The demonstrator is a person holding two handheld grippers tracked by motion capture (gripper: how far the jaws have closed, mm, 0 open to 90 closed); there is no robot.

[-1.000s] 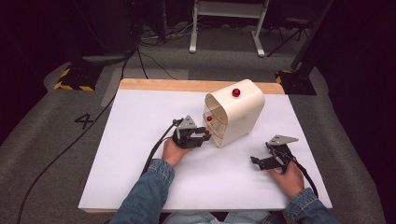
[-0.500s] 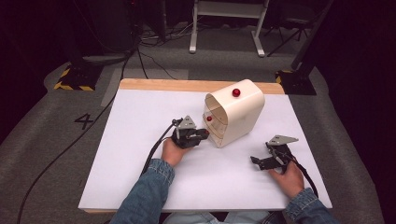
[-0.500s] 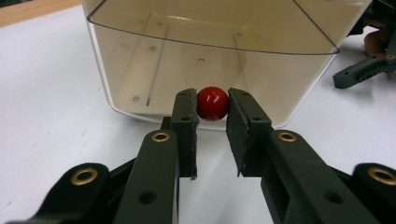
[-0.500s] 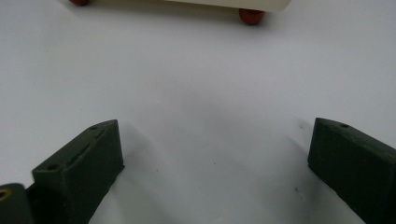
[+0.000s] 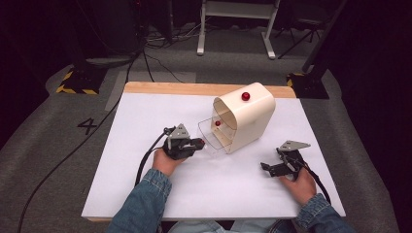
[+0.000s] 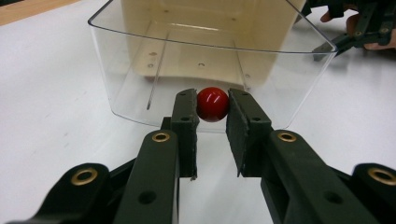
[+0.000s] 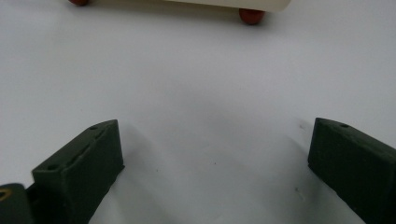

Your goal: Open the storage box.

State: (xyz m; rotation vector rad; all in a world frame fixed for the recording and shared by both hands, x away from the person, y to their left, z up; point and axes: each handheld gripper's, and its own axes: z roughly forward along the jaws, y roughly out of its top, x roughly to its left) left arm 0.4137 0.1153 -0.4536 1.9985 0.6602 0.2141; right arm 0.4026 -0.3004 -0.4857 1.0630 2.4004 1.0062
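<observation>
Nearest the bottom edge of the high view, I see both denim sleeves coming in over the white table (image 5: 145, 194). My left gripper (image 5: 198, 143) sits left of centre, its cable looping back toward the sleeve. My right gripper (image 5: 268, 167) rests on the table surface at the right, well apart from the other.

Along the left gripper (image 6: 212, 105) in its own view, the two black jaws are clamped on a small red knob (image 6: 212, 104), one pad on each side of it. That knob sits on the front wall of a clear plastic drawer (image 6: 140, 93). From above, the drawer (image 5: 210, 138) stands partly pulled out of a cream box (image 5: 250, 121), its front toward my left gripper. I can see through the clear walls to the drawer's floor and, behind it, to the box's cream inner face.

Along the right gripper (image 7: 210, 163) in its own view, the jaws stand wide apart over bare table, with nothing between them. Two reddish-brown feet (image 7: 251, 16) of the box show at the top edge.

Farther back, a second red knob (image 5: 246, 96) sits on the rounded top of the box. Beyond that lies the table's wooden far edge (image 5: 170, 88), then grey floor with cables.
</observation>
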